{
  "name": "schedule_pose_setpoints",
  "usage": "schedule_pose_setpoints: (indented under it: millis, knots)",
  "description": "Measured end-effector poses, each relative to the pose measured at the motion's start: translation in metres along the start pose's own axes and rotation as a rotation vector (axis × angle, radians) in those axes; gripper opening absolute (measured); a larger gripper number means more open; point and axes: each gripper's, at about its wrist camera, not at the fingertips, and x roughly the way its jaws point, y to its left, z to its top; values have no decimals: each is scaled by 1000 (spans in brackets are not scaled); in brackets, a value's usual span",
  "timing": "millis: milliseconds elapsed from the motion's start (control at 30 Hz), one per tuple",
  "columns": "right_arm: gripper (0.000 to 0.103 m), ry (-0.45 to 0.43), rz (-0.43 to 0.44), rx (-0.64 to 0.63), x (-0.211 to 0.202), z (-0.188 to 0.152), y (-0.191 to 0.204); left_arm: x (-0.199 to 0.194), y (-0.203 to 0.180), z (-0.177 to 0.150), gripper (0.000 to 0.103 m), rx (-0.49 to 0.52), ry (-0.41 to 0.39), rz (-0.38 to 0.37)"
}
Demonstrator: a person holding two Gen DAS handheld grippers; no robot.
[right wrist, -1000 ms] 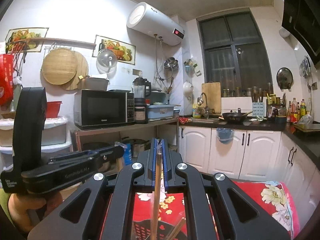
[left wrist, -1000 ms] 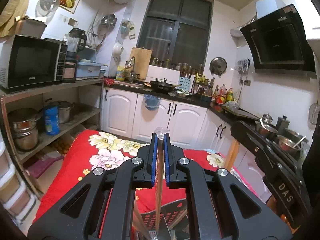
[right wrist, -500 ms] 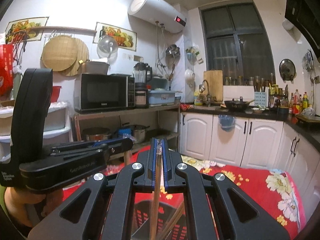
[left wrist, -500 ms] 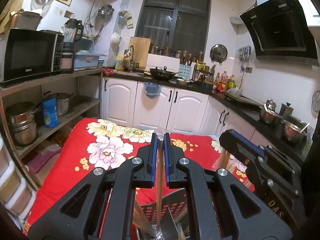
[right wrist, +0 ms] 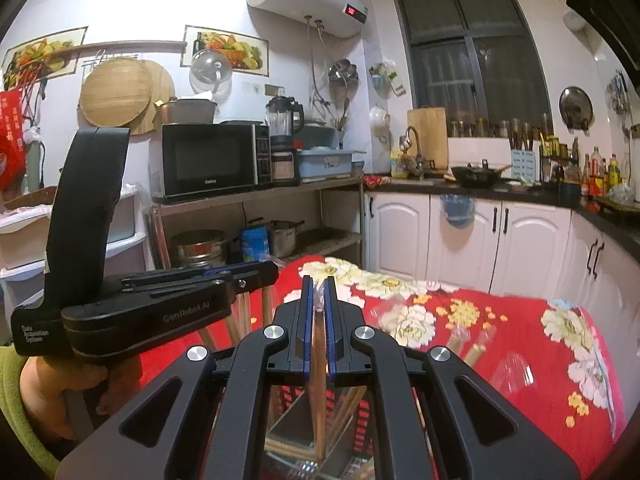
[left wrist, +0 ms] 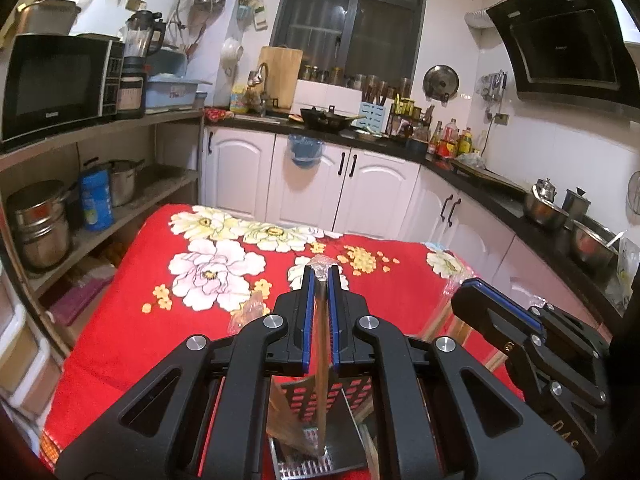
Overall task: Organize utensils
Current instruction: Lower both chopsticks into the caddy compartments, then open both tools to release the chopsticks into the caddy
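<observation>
My left gripper (left wrist: 319, 276) is shut on plastic-wrapped wooden chopsticks (left wrist: 321, 360) that hang straight down into a black perforated utensil holder (left wrist: 356, 390) just below it. In the right wrist view my right gripper (right wrist: 319, 286) is shut on another wooden chopstick pair (right wrist: 319, 360), whose lower end reaches into the same holder (right wrist: 292, 420) among several sticks. Each gripper shows in the other's view: the right gripper (left wrist: 468, 290) at the right, the left gripper (right wrist: 268, 270) at the left, held by a hand (right wrist: 60, 400).
The holder stands on a table with a red floral cloth (left wrist: 208, 276). Wrapped chopsticks (right wrist: 472, 344) and a loose wrapper (left wrist: 248, 312) lie on the cloth. White cabinets (left wrist: 360, 196) and a shelf with pots (left wrist: 40, 220) surround the table.
Both grippers have sunk and tipped downward with their chopsticks still held. More of the red cloth and the holder shows now, and the sticks reach deeper into the holder.
</observation>
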Motion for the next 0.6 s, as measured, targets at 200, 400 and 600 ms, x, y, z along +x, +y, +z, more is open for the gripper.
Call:
schedule_pose_setpoints:
  millis: [200,400,600]
  knots:
    - [6,21,-6,19,-9,-5,-3,-5,-1,-3,4,-2,21,1]
    - [8,40,-20,22,-17,-7,-1,-12,3,-5,19,-25,47,3]
    - [15,75,-46,40,-21,-11,-4,-28,4,-7,30,-25,42,14]
